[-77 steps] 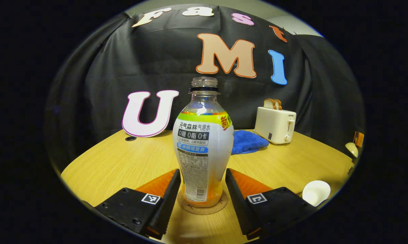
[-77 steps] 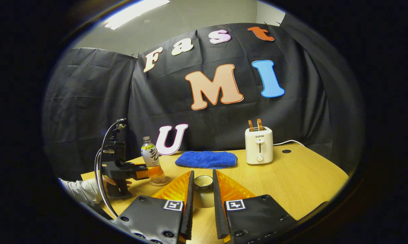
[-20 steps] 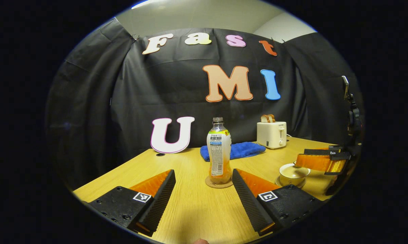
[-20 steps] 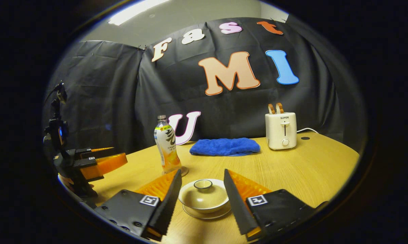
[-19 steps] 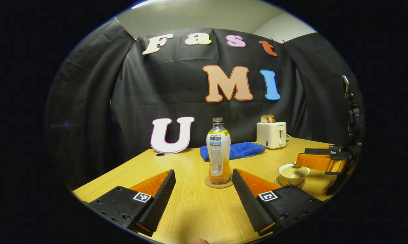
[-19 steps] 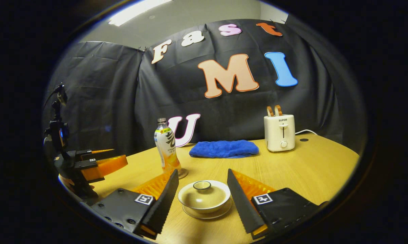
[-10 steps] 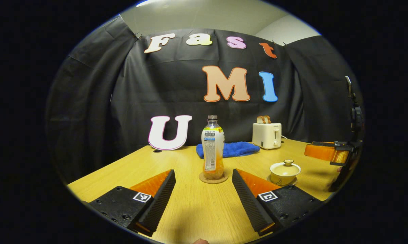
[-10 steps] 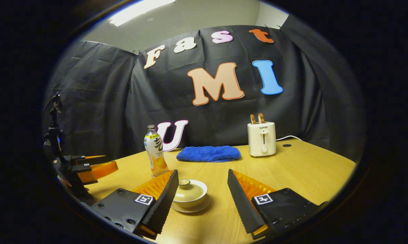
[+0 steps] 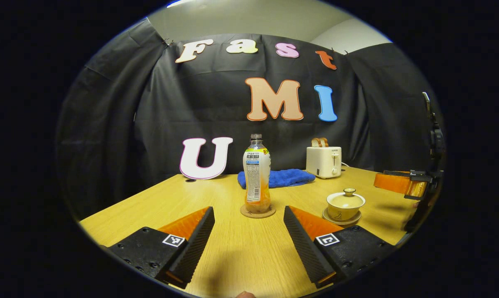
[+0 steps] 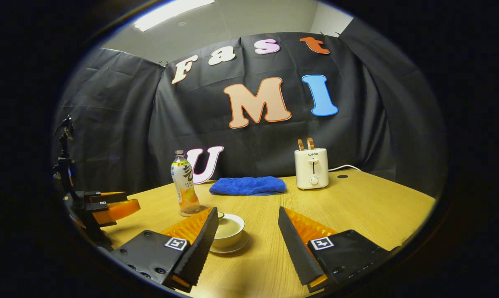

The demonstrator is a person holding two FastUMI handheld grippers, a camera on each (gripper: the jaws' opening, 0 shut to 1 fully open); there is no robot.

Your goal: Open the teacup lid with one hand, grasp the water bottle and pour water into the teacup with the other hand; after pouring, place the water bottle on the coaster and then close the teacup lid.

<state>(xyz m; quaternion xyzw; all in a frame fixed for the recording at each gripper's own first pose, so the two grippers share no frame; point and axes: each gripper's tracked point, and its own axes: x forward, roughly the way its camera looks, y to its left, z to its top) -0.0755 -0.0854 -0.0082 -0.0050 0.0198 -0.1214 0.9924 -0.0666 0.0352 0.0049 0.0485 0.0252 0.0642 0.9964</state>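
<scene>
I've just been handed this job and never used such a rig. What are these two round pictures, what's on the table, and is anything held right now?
No robot arm here: a person holds a two-finger gripper in each hand, and a camera rides on each.

The left gripper view looks along the left gripper; the right gripper view looks along the right gripper. Both have their jaws wide apart and hold nothing.

On the table the bottle stands on its coaster. The teacup sits lidded on a saucer. A blue cloth and a toaster lie farther back.
</scene>
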